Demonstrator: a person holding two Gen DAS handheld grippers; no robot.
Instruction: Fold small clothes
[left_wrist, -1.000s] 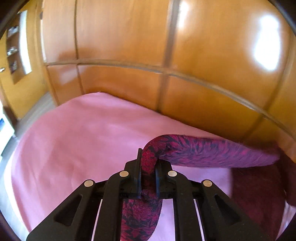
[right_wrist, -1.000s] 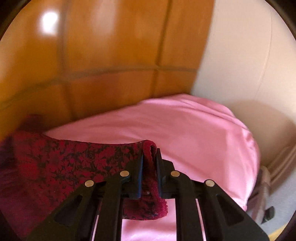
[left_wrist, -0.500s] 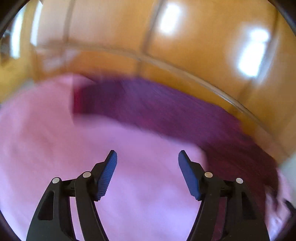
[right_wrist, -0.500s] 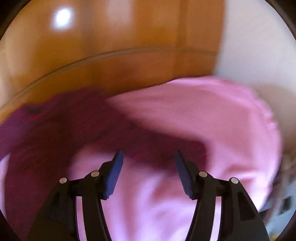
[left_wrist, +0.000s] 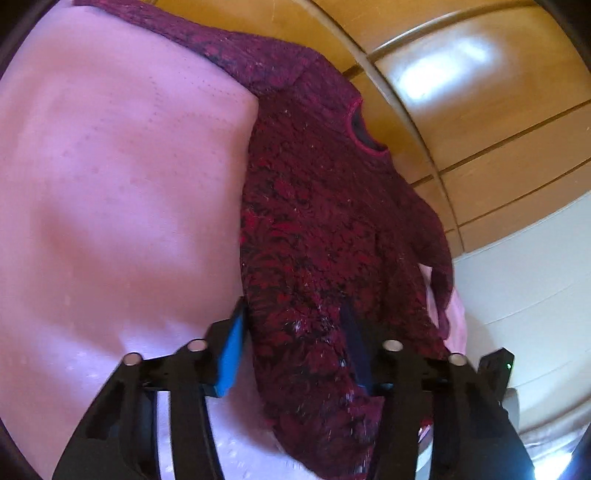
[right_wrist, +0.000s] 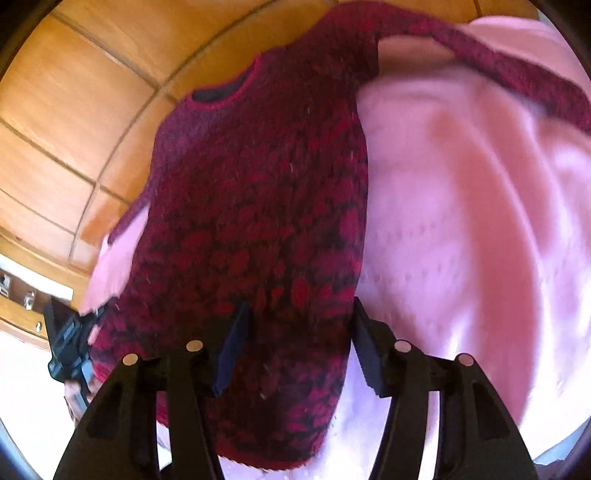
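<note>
A small dark red and black patterned sweater (left_wrist: 317, 229) lies spread flat on the pink bed cover (left_wrist: 110, 184), neck hole away from me. It also shows in the right wrist view (right_wrist: 258, 206), one sleeve stretched to the upper right. My left gripper (left_wrist: 295, 350) is open, its jaws straddling the sweater's lower left hem. My right gripper (right_wrist: 299, 347) is open, its jaws straddling the lower right hem. Neither holds anything.
Wooden wardrobe panels (left_wrist: 461, 74) stand right behind the bed, also in the right wrist view (right_wrist: 74, 110). A white wall (left_wrist: 535, 277) is to the right. The other gripper's black body (right_wrist: 66, 339) shows at the left edge of the right wrist view.
Both grippers let go of the sweater, which dropped flat onto the bed. Both then opened, tilted down and moved close over its bottom hem.
</note>
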